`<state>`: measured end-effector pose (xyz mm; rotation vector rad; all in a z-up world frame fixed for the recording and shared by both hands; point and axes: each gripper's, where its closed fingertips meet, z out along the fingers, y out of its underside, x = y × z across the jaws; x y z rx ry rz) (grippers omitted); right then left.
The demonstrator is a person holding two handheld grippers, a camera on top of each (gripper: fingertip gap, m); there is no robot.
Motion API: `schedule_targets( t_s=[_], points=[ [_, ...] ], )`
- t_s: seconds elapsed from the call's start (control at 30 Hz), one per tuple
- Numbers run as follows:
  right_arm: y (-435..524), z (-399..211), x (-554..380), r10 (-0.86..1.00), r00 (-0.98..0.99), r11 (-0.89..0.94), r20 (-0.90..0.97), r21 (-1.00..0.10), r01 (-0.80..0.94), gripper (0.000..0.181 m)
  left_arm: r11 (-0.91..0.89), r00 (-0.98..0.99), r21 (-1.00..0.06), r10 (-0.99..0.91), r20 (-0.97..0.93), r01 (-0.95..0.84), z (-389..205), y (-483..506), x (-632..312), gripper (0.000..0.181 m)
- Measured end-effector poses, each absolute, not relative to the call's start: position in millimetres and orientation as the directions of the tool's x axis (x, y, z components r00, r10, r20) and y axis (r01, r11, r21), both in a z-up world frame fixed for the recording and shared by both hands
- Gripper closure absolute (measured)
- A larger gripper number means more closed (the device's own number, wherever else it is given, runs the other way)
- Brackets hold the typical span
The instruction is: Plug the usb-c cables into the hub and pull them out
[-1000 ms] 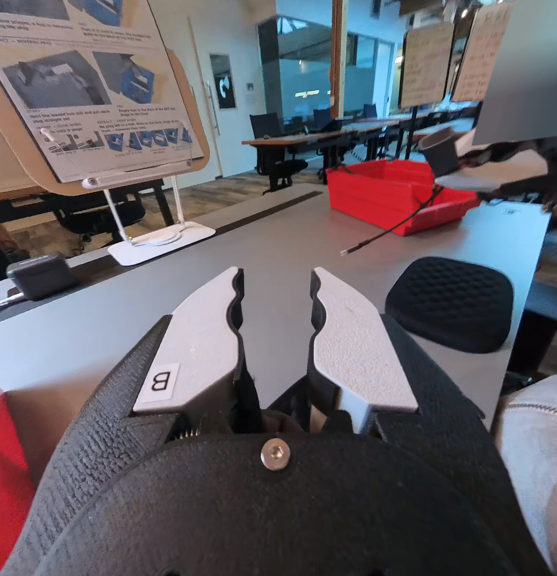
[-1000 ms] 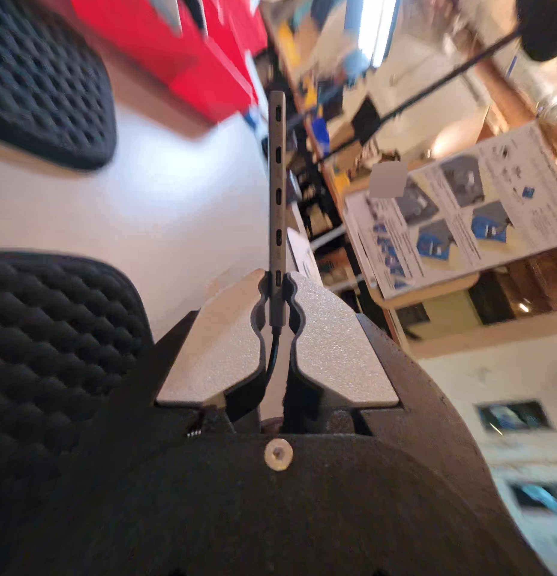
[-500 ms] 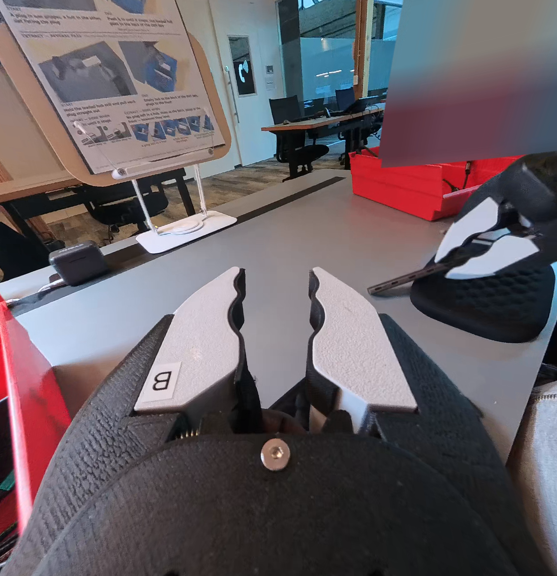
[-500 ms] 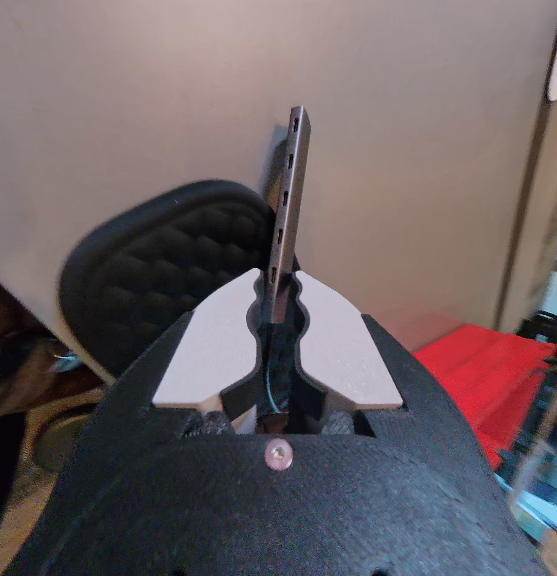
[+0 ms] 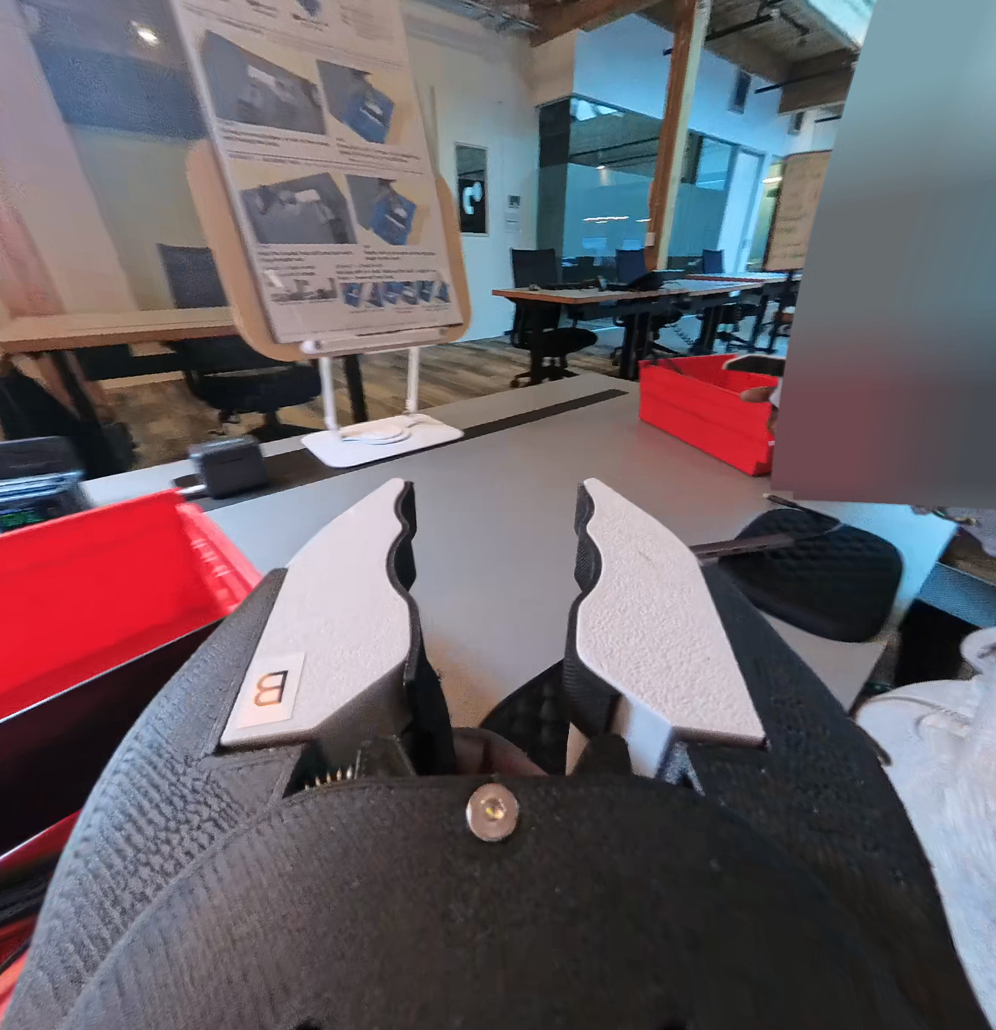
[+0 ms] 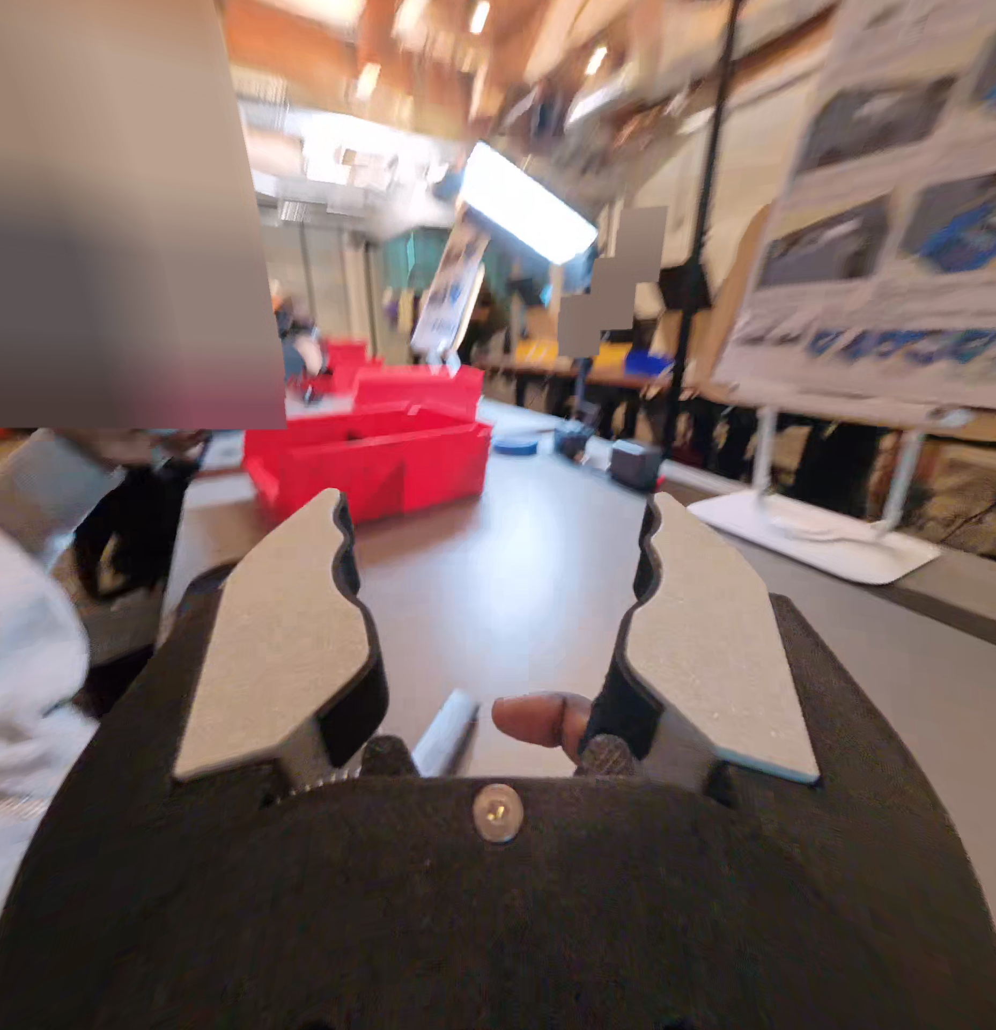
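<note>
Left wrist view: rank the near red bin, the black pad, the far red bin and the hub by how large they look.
1. near red bin, partly cut off by the frame
2. black pad
3. far red bin, partly hidden by a blur patch and farther away, so unsure against the pad
4. hub

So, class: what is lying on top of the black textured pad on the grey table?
A slim dark hub lies across the black textured pad, one end overhanging toward the left gripper. Its far end is hidden by a blur patch.

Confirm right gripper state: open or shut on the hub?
Open. The right gripper has its fingers spread wide with only bare table between them. In the left wrist view the hub lies on the black pad.
</note>
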<state>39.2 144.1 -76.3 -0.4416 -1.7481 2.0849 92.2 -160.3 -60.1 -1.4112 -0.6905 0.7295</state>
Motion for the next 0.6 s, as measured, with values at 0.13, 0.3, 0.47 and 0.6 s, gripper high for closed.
schedule_targets(
  t_s=[0.13,0.3,0.47,0.6],
  points=[
    [188.8,-81.8,5.3,0.622,-0.775,-0.366,-0.115,-0.917,-0.158,0.09,-0.062,0.422,-0.997,0.903,-0.078,-0.05,-57.7,-221.6,98.0,0.127],
    [196.7,-84.5,4.4,0.664,-0.743,-0.368,-0.088,-0.903,-0.223,0.095,-0.34,0.411,-0.893,0.889,-0.202,0.296,-114.9,-278.2,92.4,0.131],
    [180.4,-86.6,11.0,0.637,-0.77,-0.322,-0.034,-0.92,-0.226,0.095,-0.714,0.592,-0.522,0.691,-0.416,0.466,-163.4,-314.0,62.0,0.14],
    [169.8,-89.0,14.7,0.631,-0.776,-0.265,0.027,-0.932,-0.248,0.094,-0.855,0.783,-0.338,0.504,-0.365,0.393,-191.6,-311.7,40.9,0.148]
  ],
)
